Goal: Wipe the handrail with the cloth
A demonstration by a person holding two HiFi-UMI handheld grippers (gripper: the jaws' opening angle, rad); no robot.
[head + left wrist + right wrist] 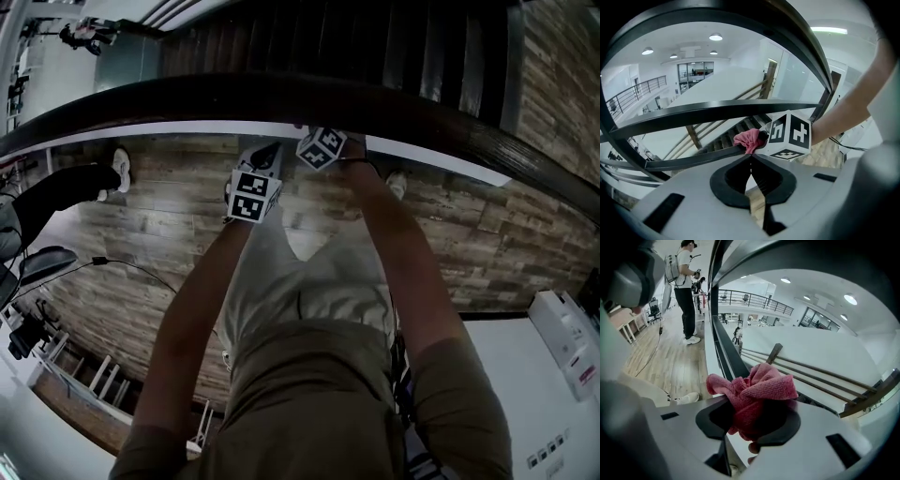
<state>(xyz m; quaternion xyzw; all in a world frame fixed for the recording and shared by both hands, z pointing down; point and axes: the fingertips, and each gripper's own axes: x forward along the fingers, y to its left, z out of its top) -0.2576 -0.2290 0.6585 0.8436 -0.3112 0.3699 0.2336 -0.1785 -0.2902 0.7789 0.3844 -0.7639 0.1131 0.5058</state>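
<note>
Right tongs clamp bunched pink cloth at handrail; left tongs closed, empty. Wipe seems under way; cleaned stretch versus remainder not discernible.

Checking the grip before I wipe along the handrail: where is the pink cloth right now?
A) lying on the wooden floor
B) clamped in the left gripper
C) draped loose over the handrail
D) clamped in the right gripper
D: the pink cloth sits bunched between the jaws of the right gripper, while the left gripper has its jaws shut on nothing.
</note>
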